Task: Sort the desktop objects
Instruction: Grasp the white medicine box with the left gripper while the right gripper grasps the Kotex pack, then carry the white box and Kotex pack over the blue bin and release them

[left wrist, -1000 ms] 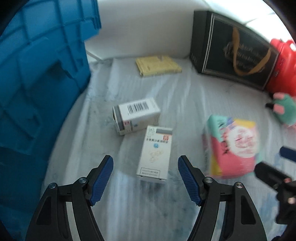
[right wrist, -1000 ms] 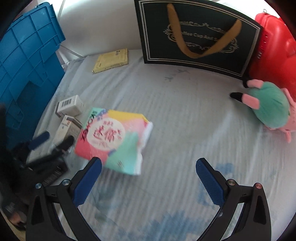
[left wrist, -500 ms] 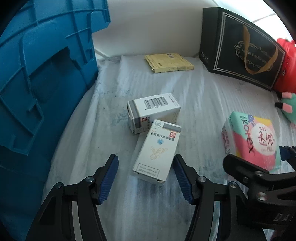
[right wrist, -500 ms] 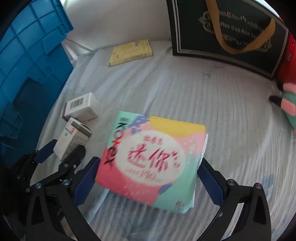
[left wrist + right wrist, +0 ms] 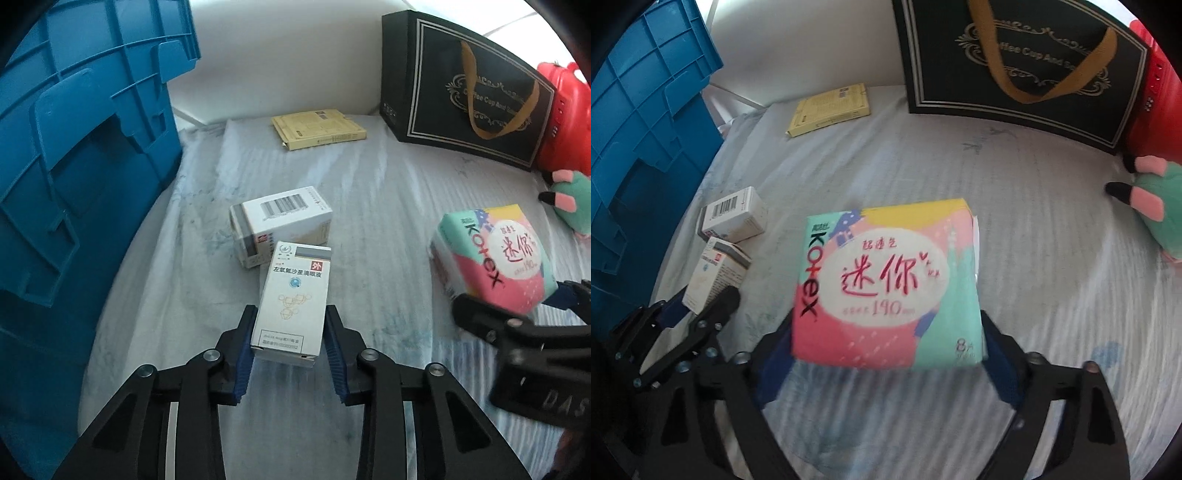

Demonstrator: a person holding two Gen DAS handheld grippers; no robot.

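My left gripper (image 5: 290, 347) is shut on a white medicine box (image 5: 293, 301) with Chinese print, which lies on the pale cloth. A second white box with a barcode (image 5: 280, 218) lies just beyond it, touching. My right gripper (image 5: 886, 354) is shut on a pink and green Kotex pack (image 5: 890, 284), its pads against both sides. That pack also shows in the left wrist view (image 5: 495, 266), with the right gripper under it. The left gripper (image 5: 698, 310) shows at the left of the right wrist view.
A blue plastic crate (image 5: 74, 166) stands at the left. A flat yellow packet (image 5: 317, 127) lies at the back. A black gift bag (image 5: 465, 110) stands at the back right, next to a red object (image 5: 565, 122) and a green plush toy (image 5: 569, 203).
The left jaws have closed onto the medicine box. The right gripper has moved forward and closed on the Kotex pack.
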